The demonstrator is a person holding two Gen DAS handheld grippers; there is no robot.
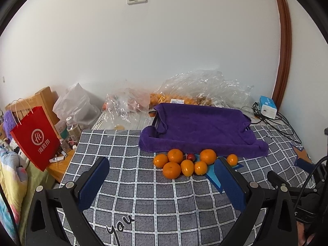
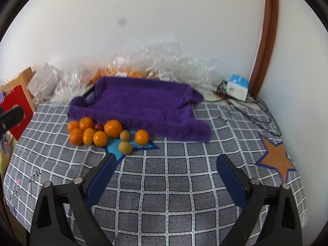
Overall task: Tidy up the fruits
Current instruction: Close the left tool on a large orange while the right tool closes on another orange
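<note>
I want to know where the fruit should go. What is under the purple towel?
The purple towel drapes a dark-edged tray; one rim corner shows at its left. The tray's inside is covered and cannot be seen.

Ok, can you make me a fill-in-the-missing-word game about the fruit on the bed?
1. The oranges lie just in front of a towel whose colour is ____.
2. The number of small yellow-green fruits beside the oranges is ____.
3. The yellow-green fruits rest on a star coloured ____.
4. Both the left gripper and the right gripper have jaws that are ____, holding nothing.

Missing words: purple; two; blue; open
</note>
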